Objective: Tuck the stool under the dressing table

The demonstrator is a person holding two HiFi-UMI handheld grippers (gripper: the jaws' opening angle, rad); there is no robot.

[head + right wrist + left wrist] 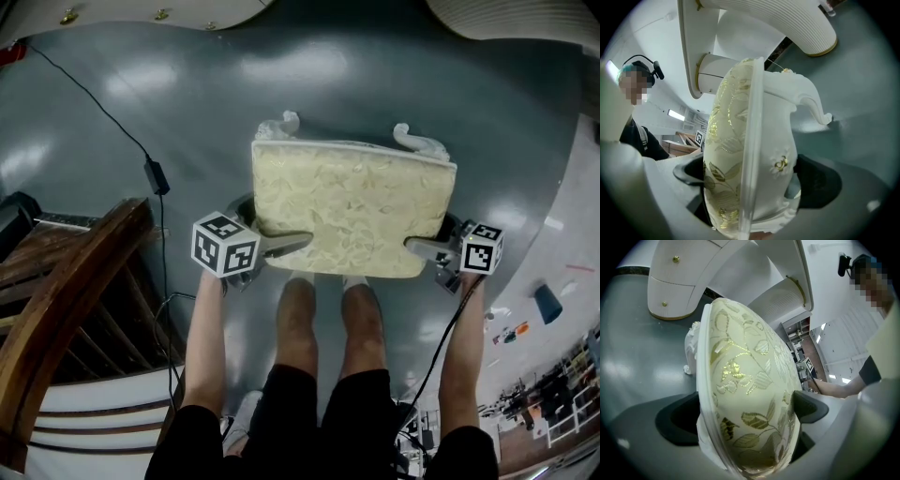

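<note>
Brocade, pale yellow with gold leaves, covers the seat of the stool (352,206), which stands on its curled white legs on the grey floor (141,112), directly ahead of the person's feet (323,319). The dressing table (187,11), white with small gold knobs, lies just beyond the stool's far side. The gap between its two pedestals faces the stool squarely, and as I read it the seat has not yet gone under. The seat's long axis runs across from hand to hand, with one tool at each short end, so neither hand is nearer than the other. The left gripper (289,244) has its jaws clamped on the stool's edge, top pad sunk a little into the cushion. The right gripper (427,247) has its jaws spread wide around the opposite edge, cushion and white frame both between them. Its pads lie close alongside without, as far as I can see, squeezing. The coming move looks like a straight shove away from the feet along the short axis. If only one end is truly held, the stool may swivel rather than slide (that glossy floor should let the legs glide easily enough). Off the stool's left end stands a dark wooden frame (66,281), and a black cable (155,178) trails across the floor between the two. Past the stool's right end the floor turns paler, with scattered clutter and shelving further off.
</note>
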